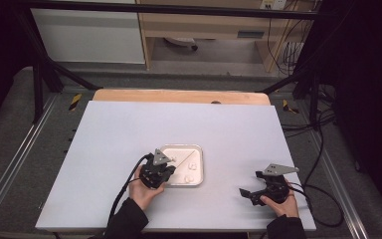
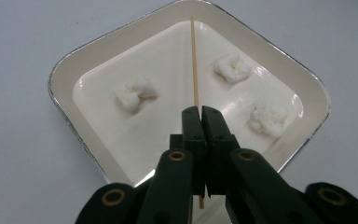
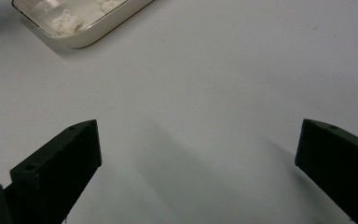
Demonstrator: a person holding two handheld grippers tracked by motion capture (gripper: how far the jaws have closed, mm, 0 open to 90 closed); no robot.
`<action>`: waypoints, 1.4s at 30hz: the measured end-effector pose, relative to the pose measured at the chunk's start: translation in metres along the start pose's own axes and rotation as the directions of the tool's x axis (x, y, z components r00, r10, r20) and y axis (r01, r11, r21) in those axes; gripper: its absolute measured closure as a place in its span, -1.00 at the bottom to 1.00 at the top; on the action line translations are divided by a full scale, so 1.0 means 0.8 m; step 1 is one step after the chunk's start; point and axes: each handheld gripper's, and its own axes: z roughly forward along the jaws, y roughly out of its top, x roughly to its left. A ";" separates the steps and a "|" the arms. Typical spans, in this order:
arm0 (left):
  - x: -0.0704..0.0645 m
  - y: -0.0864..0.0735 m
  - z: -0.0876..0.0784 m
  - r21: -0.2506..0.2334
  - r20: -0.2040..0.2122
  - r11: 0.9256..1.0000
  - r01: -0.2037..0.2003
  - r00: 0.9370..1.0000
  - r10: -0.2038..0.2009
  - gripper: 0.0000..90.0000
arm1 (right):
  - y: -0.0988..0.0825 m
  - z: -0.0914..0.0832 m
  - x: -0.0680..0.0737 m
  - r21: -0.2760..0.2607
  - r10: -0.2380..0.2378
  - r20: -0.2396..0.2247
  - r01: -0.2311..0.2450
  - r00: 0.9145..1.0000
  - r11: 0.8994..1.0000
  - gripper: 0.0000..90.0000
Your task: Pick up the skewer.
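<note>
A thin wooden skewer [image 2: 195, 65] lies across the white square tray [image 2: 70, 70], running from the tray's far corner back toward you. Your left hand-held gripper [image 2: 200, 112] has its jaws pressed together on the near part of the skewer, pinching it just above the tray floor. Three small white marshmallow-like pieces sit in the tray: one [image 2: 134, 93] to the left of the skewer, and two to its right, the farther one [image 2: 232, 68] and the nearer one [image 2: 268, 117], all apart from the skewer and from each other.

In the high view the tray [image 1: 199, 149] sits near the middle of the tabletop [image 1: 129, 124], somewhat toward your edge, with your left hand-held gripper [image 1: 165, 167] over its left side and your left hand [image 1: 144, 189] behind it.

Your right hand-held gripper [image 1: 244, 192] rests near the tabletop's near right corner, well apart from the tray, jaws spread wide with nothing between them; your right hand [image 1: 281, 199] grips it. From its own view a corner of the tray [image 3: 88, 39] shows at upper left.
</note>
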 end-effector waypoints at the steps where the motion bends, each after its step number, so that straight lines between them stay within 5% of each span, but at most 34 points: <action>1: 0.000 0.000 -0.002 -0.003 0.002 1.000 -0.005 1.000 0.005 0.98 | 0.000 0.000 0.000 0.000 0.000 0.000 0.000 1.000 1.000 -0.98; 12: 0.003 0.001 -0.016 0.002 0.040 0.999 -0.043 0.998 0.043 0.98 | 0.003 0.004 0.006 -0.007 -0.046 0.033 0.046 0.998 0.999 -0.99; 28: -0.007 0.002 -0.024 0.005 0.091 0.995 -0.098 0.991 0.097 0.98 | 0.018 0.009 0.025 0.011 -0.167 0.070 0.166 0.984 0.986 -0.98; 34: -0.012 0.006 -0.029 -0.012 0.106 0.993 -0.114 0.988 0.114 0.98 | 0.025 0.010 0.034 0.019 -0.215 0.077 0.215 0.973 0.977 -0.98; 42: -0.022 0.014 -0.035 -0.026 0.129 0.990 -0.137 0.982 0.139 0.98 | 0.035 0.013 0.052 0.036 -0.303 0.093 0.301 0.949 0.953 -0.97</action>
